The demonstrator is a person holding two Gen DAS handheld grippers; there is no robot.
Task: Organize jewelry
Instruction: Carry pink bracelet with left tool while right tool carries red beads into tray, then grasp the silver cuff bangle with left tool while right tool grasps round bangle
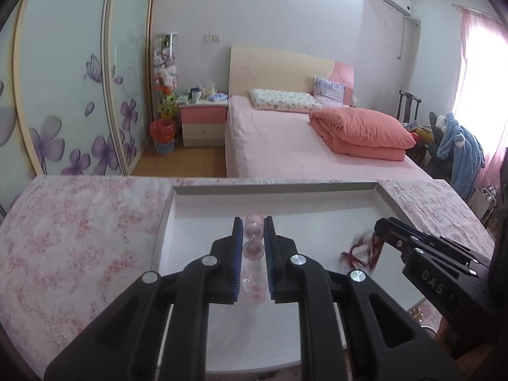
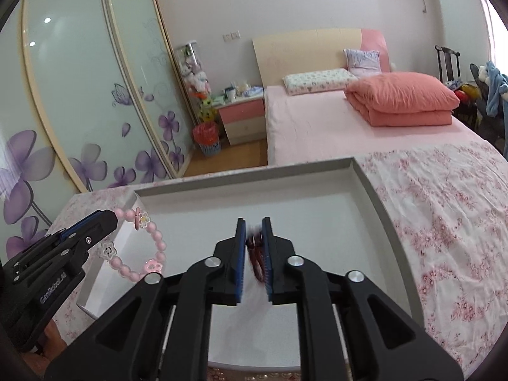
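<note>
Your left gripper clamps the pink bead bracelet over the white tray's near left, keeping it clear of the other piece. Your right gripper has the red jewelry between its pads; grip uncertain. Bed beyond

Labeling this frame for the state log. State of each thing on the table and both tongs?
Left tongs: shut on pink bead bracelet, over the tray.
Pink bead bracelet: held, hanging from the left tongs above the tray.
Right tongs: narrow gap, red string piece between the pads; grip unclear.
Red string piece: at the right tongs' tips, blurred, over the tray.
White tray: on the floral cloth, nothing lying in it.
</note>
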